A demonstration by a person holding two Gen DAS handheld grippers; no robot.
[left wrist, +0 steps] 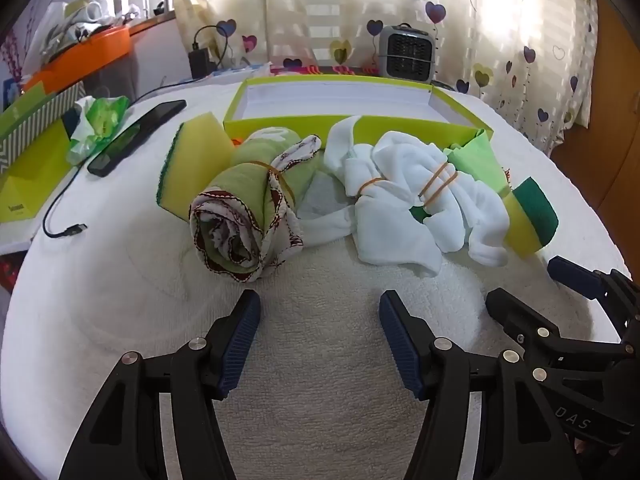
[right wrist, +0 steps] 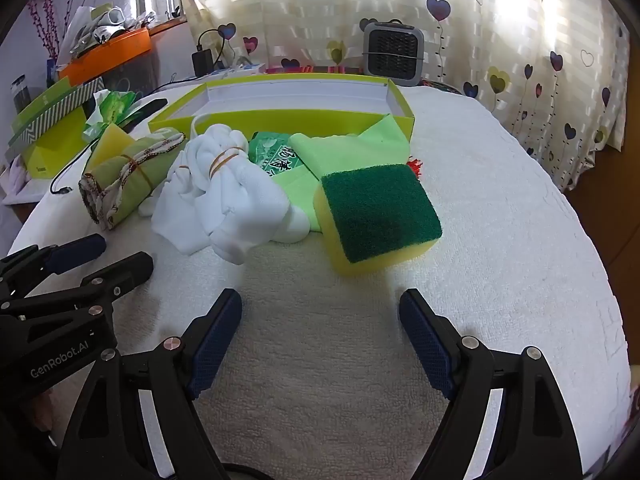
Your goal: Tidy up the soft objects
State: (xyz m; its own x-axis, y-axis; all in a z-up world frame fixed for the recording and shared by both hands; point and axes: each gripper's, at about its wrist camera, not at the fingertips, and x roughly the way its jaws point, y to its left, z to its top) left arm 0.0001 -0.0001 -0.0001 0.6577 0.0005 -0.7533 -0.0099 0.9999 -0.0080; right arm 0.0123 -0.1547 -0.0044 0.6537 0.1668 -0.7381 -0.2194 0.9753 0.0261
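Towelling covers the surface [left wrist: 320, 360] that carries everything we see. Our left tool [left wrist: 320, 312] hangs low at the bottom centre of the left view with its fingers spread wide and nothing between them. Our right tool [right wrist: 320, 308] sits the same way at the bottom of the right view, wide apart and holding nothing; it also shows at the lower right edge of the left view.

Across the middle of both frames lies a row of soft things. A rolled green cloth [left wrist: 244, 208], bound with a rubber band, lies left of centre, with a sponge [left wrist: 192, 160] leaning just behind it. Right of it is a white bundle [left wrist: 416, 200] tied with rubber bands. Touching that bundle on the right is a second sponge [right wrist: 376, 216], green pad up in the right view. Behind these lie a green rag [right wrist: 344, 148] and a green packet [right wrist: 276, 154].

Behind the row, upper centre, stands an open lime box [left wrist: 352, 124]. A phone [left wrist: 136, 136] lies at upper left.
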